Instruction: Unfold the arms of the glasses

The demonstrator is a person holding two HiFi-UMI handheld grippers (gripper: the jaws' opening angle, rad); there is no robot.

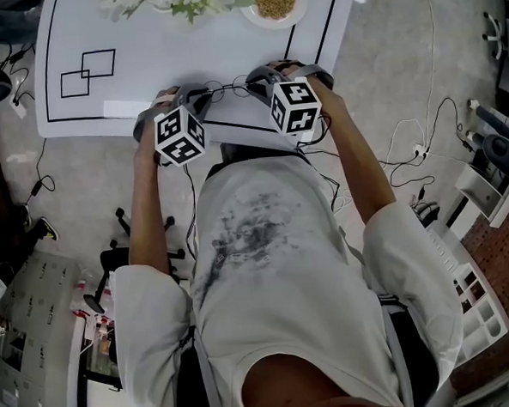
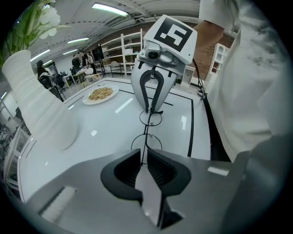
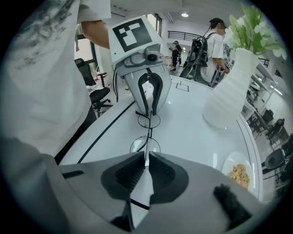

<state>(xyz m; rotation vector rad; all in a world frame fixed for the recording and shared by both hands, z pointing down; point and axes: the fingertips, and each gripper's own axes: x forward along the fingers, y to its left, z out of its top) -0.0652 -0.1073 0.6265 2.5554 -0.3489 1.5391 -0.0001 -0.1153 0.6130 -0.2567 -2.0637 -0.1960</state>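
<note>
Left tongs: pinched on one end of the glasses, with the thin wire caught between them.
Right tongs: nipped on the opposite end.
Glasses: black wire frame with two round lenses, stretched between both tongs over the white surface, near its front edge.
Hard to see: arms and hinges are too thin to judge; from above, the frame is all but lost between the tongs.

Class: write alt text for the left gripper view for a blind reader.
The left gripper and the facing right gripper each pinch one end of wire-rimmed glasses over a white table. A white vase stands at left, a plate of food beyond.
</note>
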